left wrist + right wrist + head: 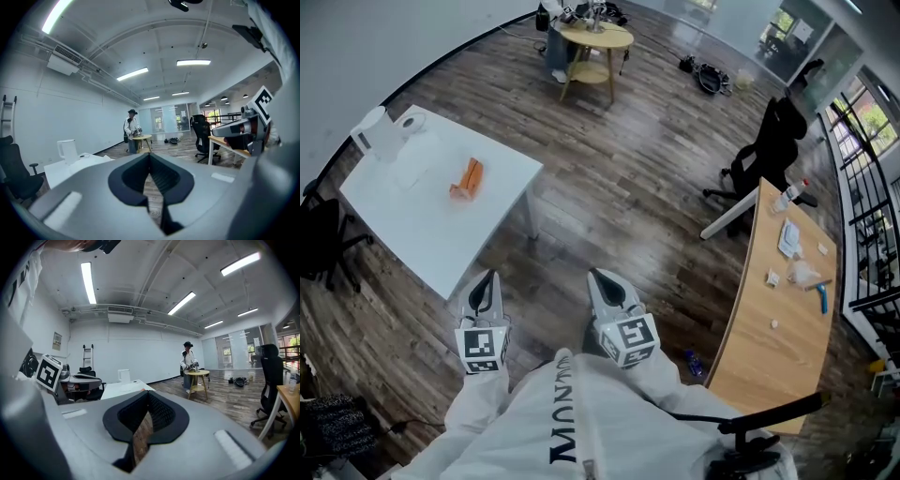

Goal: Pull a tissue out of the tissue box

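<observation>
Both grippers hang over the wooden floor, short of the white table (pixel 441 225). My left gripper (pixel 490 275) points toward the table's near corner with its jaws closed together and nothing between them (pixel 150 154). To its right, my right gripper (pixel 595 274) is also shut and empty (pixel 149 393). On the table lie a small orange object (pixel 468 178), a white jug (pixel 375 131) and a white roll (pixel 412 120) at the far corner. I cannot pick out a tissue box with certainty.
A curved wooden desk (pixel 778 309) with small items stands at the right, a black office chair (pixel 769 150) behind it. A round yellow side table (pixel 595 42) with a person beside it is far ahead. Another black chair (pixel 319 239) sits left of the white table.
</observation>
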The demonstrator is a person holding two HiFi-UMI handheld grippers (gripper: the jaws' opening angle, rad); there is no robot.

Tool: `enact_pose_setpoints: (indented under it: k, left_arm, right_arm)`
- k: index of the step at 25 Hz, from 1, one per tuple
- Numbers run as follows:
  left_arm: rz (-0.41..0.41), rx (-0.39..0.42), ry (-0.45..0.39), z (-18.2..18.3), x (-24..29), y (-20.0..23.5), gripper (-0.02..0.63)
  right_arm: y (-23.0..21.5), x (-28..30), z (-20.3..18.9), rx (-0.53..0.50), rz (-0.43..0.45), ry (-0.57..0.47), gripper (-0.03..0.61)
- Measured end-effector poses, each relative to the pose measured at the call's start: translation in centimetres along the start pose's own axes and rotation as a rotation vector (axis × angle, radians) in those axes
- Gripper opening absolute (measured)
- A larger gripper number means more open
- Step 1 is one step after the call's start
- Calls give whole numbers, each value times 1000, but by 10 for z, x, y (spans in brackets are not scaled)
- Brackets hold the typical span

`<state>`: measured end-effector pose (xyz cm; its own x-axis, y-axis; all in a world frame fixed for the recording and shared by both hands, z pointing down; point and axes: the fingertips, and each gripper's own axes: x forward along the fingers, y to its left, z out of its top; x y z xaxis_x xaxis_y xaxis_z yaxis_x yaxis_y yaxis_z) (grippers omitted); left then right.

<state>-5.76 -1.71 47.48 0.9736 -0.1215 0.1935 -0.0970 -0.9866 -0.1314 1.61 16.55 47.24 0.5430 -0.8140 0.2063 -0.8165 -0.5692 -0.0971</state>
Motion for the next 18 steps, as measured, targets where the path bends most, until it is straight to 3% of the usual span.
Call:
enact_pose_setpoints:
  k: [18]
  left_arm:
    - [89, -4, 84, 10, 97, 7, 0]
  right_arm:
    - [-76, 105, 21, 16, 127, 36, 2]
